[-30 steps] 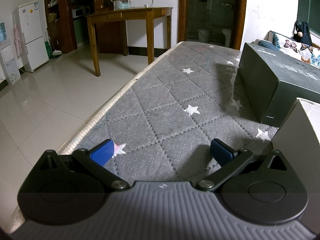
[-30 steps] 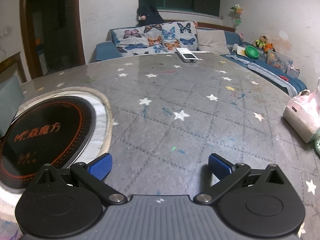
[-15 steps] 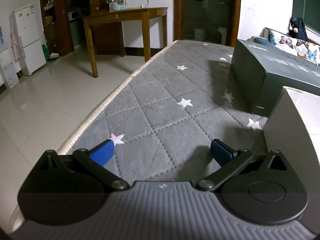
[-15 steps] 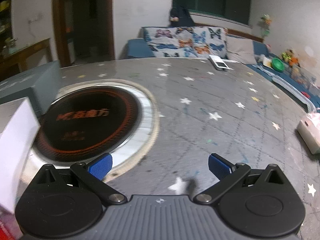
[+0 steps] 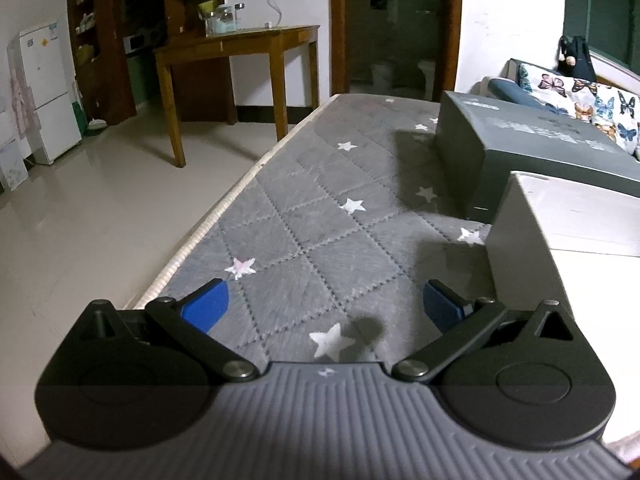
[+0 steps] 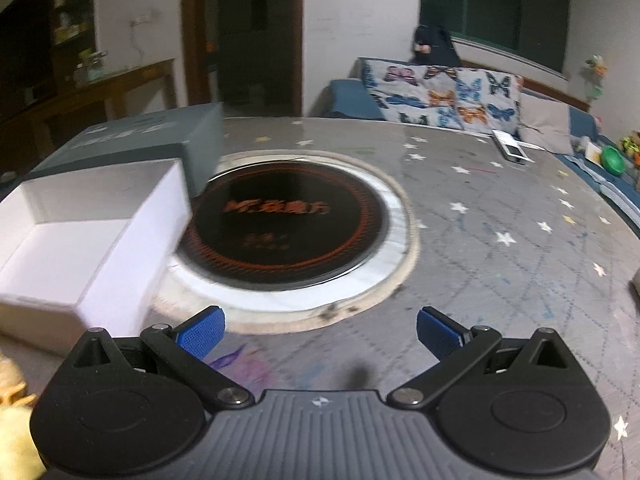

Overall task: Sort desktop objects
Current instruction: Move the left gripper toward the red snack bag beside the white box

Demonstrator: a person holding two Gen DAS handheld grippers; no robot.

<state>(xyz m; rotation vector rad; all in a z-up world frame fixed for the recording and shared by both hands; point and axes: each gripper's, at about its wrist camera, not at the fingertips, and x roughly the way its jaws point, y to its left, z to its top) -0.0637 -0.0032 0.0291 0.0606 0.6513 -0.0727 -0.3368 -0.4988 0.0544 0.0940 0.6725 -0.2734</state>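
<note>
The white box (image 6: 92,236) — an open, empty-looking carton — sat on the near left of the tabletop (image 6: 500,272) in the right wrist view, its right wall overlapping the rim of the round black disc (image 6: 288,224) with orange lettering set into the middle of the surface. Just behind it, farther left, lay the dark grey box (image 6: 152,140), closed, touching or nearly touching the white one. In the left wrist view the same pair appeared on the right side: the white box (image 5: 568,240) near, the dark grey box (image 5: 532,148) beyond it, both on the grey star-patterned cover.

The right tongs (image 6: 318,334) hung released over the near edge of the disc, blue pads well apart, nothing between them. The left tongs (image 5: 326,306) were likewise spread and empty above the bare quilted cover, the right pad close beside the white box's near corner.

A yellow soft thing (image 6: 16,432) showed at the lower left corner of the right wrist view — too cut off to name. A small white device (image 6: 512,149) lay at the far right of the tabletop, near the butterfly cushion (image 6: 440,92).
</note>
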